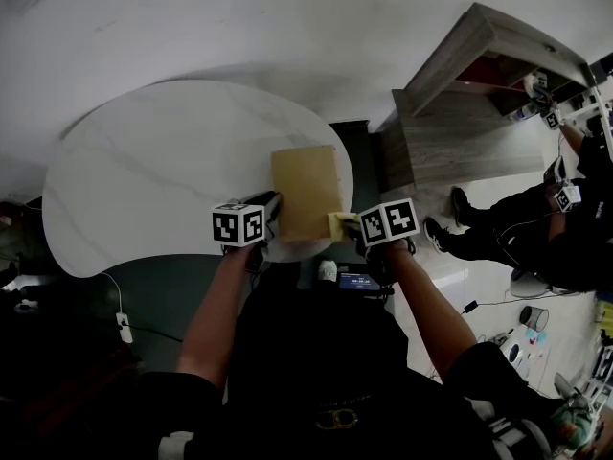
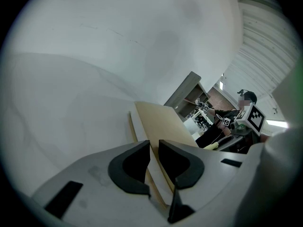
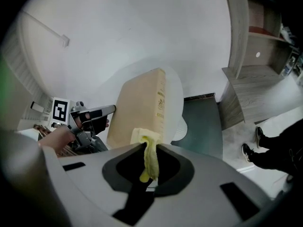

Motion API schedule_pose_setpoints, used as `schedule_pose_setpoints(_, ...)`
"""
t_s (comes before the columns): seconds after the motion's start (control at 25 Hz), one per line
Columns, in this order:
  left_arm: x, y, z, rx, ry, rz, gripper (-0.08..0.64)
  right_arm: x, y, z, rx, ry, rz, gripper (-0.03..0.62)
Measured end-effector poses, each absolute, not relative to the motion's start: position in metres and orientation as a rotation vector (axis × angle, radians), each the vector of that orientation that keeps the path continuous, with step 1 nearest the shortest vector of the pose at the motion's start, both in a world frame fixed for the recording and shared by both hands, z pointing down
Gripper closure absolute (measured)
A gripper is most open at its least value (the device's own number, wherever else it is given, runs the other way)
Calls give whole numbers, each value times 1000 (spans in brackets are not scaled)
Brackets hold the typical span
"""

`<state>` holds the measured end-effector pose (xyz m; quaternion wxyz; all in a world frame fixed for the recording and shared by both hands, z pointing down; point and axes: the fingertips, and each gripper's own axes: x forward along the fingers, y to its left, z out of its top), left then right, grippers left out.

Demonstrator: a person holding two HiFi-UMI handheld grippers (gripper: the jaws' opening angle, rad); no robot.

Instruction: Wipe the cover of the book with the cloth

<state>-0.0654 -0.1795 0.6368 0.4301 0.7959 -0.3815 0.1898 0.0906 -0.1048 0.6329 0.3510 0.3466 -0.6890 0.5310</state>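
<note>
The right gripper (image 1: 351, 226) is clamped on the yellow cloth (image 1: 339, 224), which touches the near right corner of the book (image 1: 305, 188). The left gripper (image 1: 272, 207) appears to be closed on the book's near left edge, and most of the cover probably remains to be wiped. The book lies at the right rim of the table (image 1: 144, 161), so strokes should run away from the person, over the cover, where nothing obstructs; sideways travel to the right leaves the tabletop.

Yellow cloth (image 3: 150, 152), tan book (image 1: 305, 195), white marbled table (image 1: 153, 180).
</note>
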Motion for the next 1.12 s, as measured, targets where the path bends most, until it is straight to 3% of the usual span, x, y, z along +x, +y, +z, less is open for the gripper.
schedule_pose_setpoints(0.68, -66, -179, 637, 1987, -981, 483, 499, 70, -131, 606, 899, -2003, 1587, 505)
schedule_pose_setpoints(1.12, -72, -175, 610, 2036, -1106, 433, 535, 100, -175, 558, 1101, -2286, 1162, 505)
